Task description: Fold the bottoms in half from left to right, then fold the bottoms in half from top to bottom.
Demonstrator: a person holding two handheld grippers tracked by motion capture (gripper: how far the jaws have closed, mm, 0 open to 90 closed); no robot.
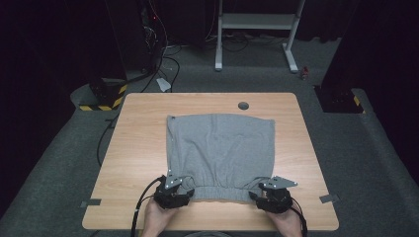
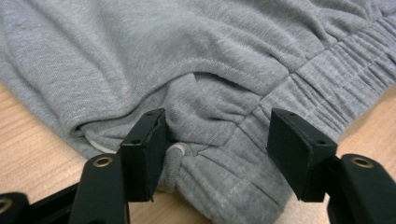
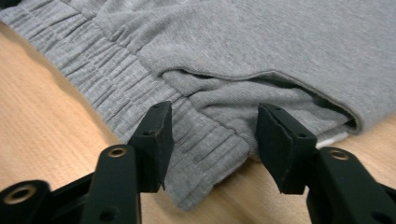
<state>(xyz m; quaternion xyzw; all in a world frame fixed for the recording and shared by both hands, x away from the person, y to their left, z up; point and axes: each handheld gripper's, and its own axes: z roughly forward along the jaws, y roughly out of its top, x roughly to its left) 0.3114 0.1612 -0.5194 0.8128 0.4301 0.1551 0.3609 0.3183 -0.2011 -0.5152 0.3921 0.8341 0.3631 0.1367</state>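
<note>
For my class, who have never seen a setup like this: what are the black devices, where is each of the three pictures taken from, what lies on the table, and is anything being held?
A person stands at a wooden table and holds a hand tool in each hand: the left gripper and the right gripper, each with two black jaws.

The high view looks down on the table from above. The two gripper views come from cameras riding on the tools, looking along their jaws.

On the table lies a grey garment, spread flat, its gathered elastic waistband toward the person.

Each gripper sits at one end of that waistband. In both gripper views the jaws stand apart with cloth between them, not pressed, so nothing is gripped.
</note>
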